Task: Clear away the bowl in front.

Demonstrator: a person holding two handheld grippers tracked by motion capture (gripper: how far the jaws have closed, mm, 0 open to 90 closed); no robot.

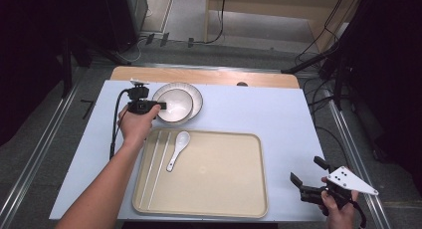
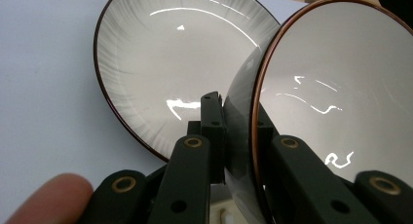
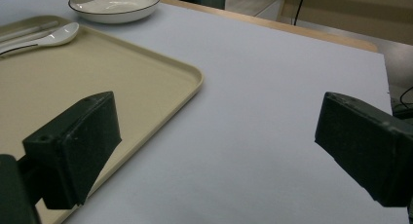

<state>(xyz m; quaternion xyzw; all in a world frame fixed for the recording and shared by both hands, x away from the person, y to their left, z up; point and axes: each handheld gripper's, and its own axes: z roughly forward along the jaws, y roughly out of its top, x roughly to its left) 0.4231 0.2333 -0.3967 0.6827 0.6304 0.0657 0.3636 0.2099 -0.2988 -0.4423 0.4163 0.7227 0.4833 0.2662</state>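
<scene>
The left tool (image 2: 229,131) pinches the glazed bowl (image 2: 336,87) by its thin rim above the plate (image 2: 160,58); rigid, slippery, breakable. The right tool (image 3: 214,151) is spread.

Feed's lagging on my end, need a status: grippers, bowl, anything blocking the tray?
Left gripper shut on bowl rim, bowl tilted over plate. Right gripper open, idle beside tray. Spoon and chopsticks at tray's left; rest free.

The bowl (image 2: 336,83) is white and glossy with a thin brown rim, tilted steeply on its edge; its wall is pinched at the near rim; it hangs over the ribbed white plate (image 2: 160,53), partly covering it
</scene>
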